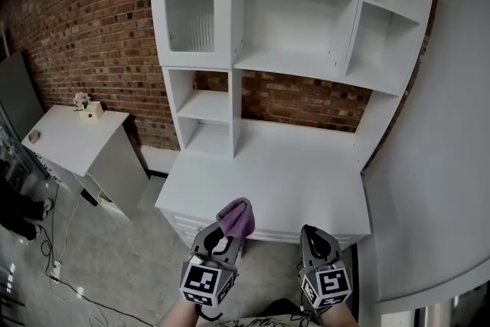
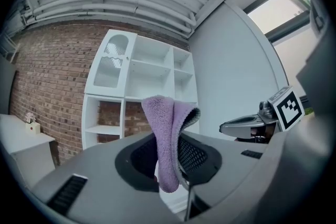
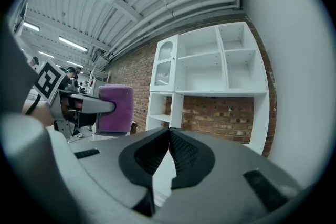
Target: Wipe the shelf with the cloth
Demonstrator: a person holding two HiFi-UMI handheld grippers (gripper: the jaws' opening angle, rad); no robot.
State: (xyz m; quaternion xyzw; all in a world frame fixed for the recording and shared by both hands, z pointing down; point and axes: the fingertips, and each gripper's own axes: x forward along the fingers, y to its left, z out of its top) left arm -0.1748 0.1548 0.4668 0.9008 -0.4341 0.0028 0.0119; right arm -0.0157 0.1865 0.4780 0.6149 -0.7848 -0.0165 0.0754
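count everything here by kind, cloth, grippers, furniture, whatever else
purple fuzzy cloth: 1
grey two-jaw grippers: 2 (left gripper, right gripper)
tall white shelf unit: 1
low white side cabinet: 1
small flower pot: 1
total: 6

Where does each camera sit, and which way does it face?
Head view: on the head, looking down at the shelf; left gripper and right gripper show below.
Left gripper view: on the left gripper, toward the shelf, along jaws shut on the cloth.
Right gripper view: on the right gripper, toward the shelf, along shut, empty jaws.
Shared: each gripper view shows the other gripper.
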